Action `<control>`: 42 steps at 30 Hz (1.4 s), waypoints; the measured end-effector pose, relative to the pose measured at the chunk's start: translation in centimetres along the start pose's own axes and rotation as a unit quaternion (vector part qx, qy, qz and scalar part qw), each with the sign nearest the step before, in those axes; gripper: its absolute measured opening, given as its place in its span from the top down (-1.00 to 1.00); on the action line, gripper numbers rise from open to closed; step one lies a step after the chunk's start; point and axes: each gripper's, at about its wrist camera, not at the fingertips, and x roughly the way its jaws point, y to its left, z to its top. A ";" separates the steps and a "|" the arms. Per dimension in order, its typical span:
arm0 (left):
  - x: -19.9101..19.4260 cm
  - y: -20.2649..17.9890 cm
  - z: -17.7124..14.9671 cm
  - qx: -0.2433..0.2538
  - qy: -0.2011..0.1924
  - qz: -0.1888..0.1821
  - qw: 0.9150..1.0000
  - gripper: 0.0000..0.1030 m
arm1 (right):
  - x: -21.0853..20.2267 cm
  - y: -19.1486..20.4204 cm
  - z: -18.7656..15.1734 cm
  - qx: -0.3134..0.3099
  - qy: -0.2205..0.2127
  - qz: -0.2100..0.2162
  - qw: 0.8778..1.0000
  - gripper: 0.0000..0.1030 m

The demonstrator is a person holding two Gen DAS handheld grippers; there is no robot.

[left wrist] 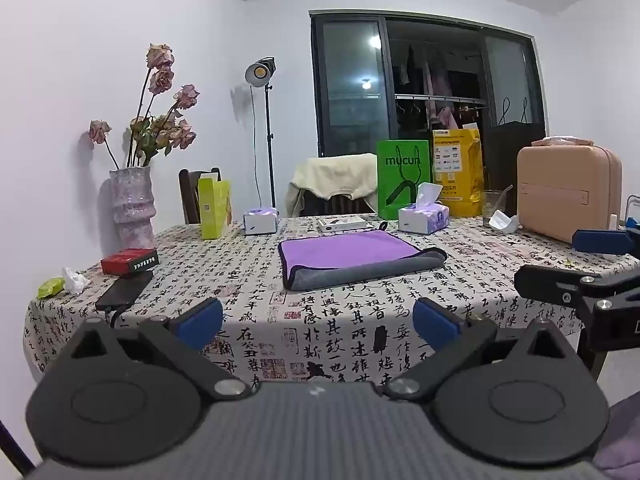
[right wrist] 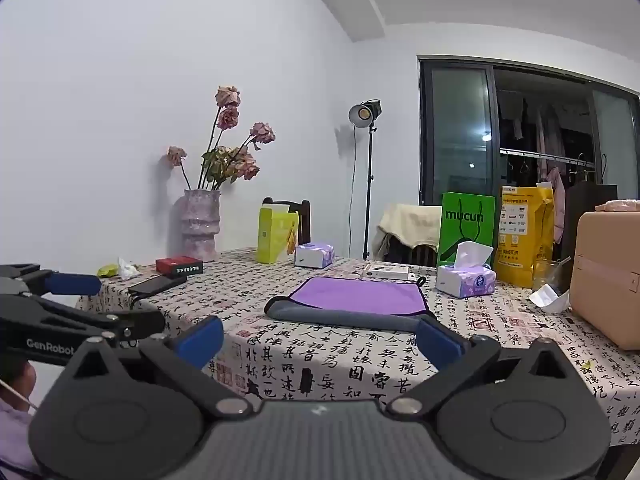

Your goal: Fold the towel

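The folded purple microfibre towel with a grey underside and dark piping (left wrist: 352, 256) lies flat on the calligraphy-print tablecloth (left wrist: 360, 328), at about 12 o'clock from both cameras and well apart from either gripper. Its thick grey fold faces the cameras; how many layers it holds cannot be made out. In the right wrist view the same towel (right wrist: 356, 300) has its near right corner hidden behind a blue finger pad (right wrist: 436, 340).

The left gripper (left wrist: 318, 322) hangs off the near table edge with its jaws spread wide and nothing between them. The right gripper (right wrist: 318, 338) is likewise spread and empty. In the left wrist view the right gripper shows at 3 o'clock, cut off by the frame edge; only two fingers are seen.

Beyond the towel, at 1 o'clock, stands a white and purple tissue box with a sheet pulled up (left wrist: 423, 216), and behind it a green paper bag with black lettering (left wrist: 402, 178). A small white flat box (left wrist: 342, 223) just behind the towel is too small to identify. At 10 o'clock a mottled pink ribbed vase of dried roses (left wrist: 132, 204) stands near the wall, with a black phone (left wrist: 124, 290) and a red box (left wrist: 129, 261) before it. A beige hard case (left wrist: 568, 192) sits at 2 o'clock, its right side cut off in the right wrist view.
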 end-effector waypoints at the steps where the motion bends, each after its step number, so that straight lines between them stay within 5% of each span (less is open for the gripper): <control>1: 0.0 0.1 0.0 0.000 -0.001 0.001 1.000 -1.00 | 0.0 0.0 0.0 0.000 0.001 0.000 1.000 -1.00; 42: -0.4 -0.4 0.6 0.013 -0.012 -0.001 1.000 -1.00 | -0.2 0.0 -0.1 0.000 -0.011 -0.015 1.000 -1.00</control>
